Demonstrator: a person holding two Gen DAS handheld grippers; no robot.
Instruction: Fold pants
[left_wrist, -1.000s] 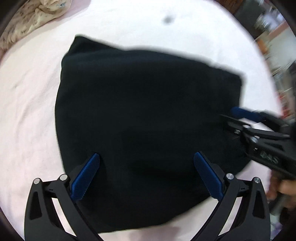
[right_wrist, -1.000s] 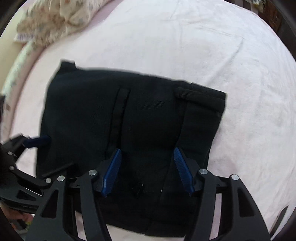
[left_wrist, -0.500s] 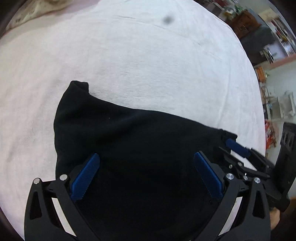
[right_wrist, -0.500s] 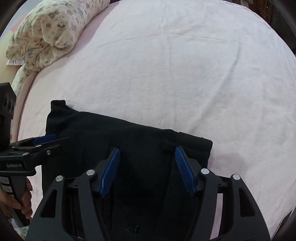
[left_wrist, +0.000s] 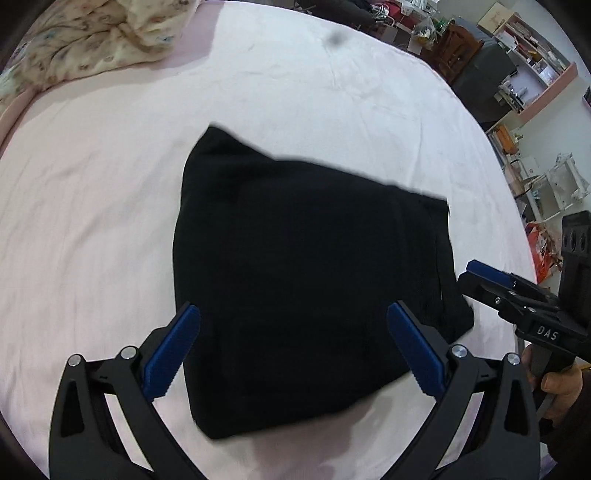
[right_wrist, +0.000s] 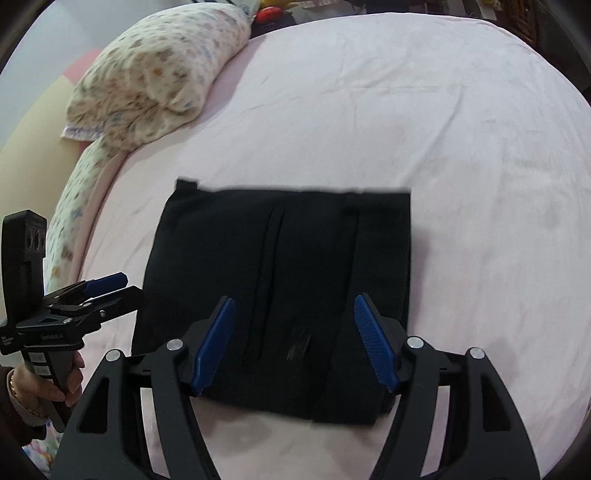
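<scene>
The black pants (left_wrist: 303, 273) lie folded into a compact square on the pink bed sheet (left_wrist: 92, 206); they also show in the right wrist view (right_wrist: 280, 280), seams running front to back. My left gripper (left_wrist: 293, 350) is open and empty, raised above the near edge of the pants. My right gripper (right_wrist: 295, 343) is open and empty, also above the near edge. The right gripper shows in the left wrist view (left_wrist: 491, 280) just off the right side of the pants. The left gripper shows in the right wrist view (right_wrist: 107, 288) off their left side.
A floral pillow or quilt (right_wrist: 155, 77) lies at the far left of the bed, also in the left wrist view (left_wrist: 81, 48). Shelves and furniture (left_wrist: 517, 74) stand beyond the bed's right edge. A small dark spot (left_wrist: 336, 36) marks the far sheet.
Both grippers have lifted and pulled back from the pants; the folded pants now lie free and whole in both views. Both stay open.
</scene>
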